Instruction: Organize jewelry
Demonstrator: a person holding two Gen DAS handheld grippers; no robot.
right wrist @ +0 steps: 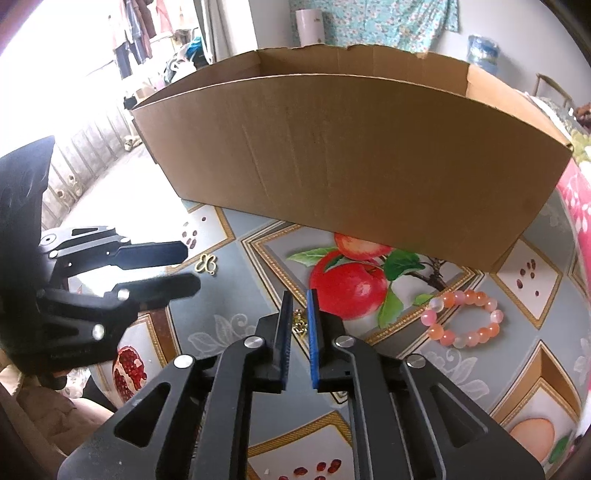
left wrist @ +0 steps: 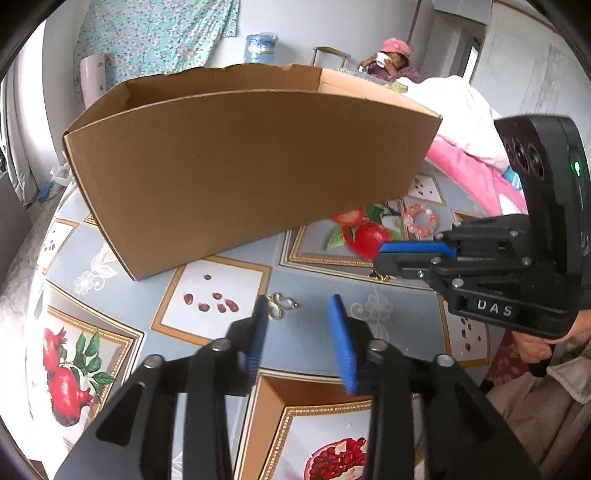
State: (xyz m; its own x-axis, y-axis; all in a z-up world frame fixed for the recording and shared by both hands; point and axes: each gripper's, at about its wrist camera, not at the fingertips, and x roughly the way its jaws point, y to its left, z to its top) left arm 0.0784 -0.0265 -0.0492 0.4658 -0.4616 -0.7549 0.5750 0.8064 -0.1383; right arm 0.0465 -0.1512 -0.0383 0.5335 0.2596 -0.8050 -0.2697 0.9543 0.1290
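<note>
Left wrist view: left gripper (left wrist: 299, 325) fingers spread, empty; gold butterfly-shaped metal charm (left wrist: 281, 305) at eleven o'clock of it, beside the left pad. Centre before closing.

Right wrist view: right gripper (right wrist: 300, 325) fingers nearly together, possibly nipping small gold trinket (right wrist: 300, 325); pink-and-orange beaded bracelet (right wrist: 463, 318) at three o'clock; brown cardboard box (right wrist: 354, 162) at twelve.

Pale walls (left wrist: 524, 55), floral curtain (left wrist: 155, 33), fruit-print tablecloth (left wrist: 229, 266), glaring daylight, hanging clothes (right wrist: 136, 33) beyond.

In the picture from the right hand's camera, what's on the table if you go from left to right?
Left gripper → gold butterfly charm → small gold piece between the right gripper's fingers → pink bead bracelet.
</note>
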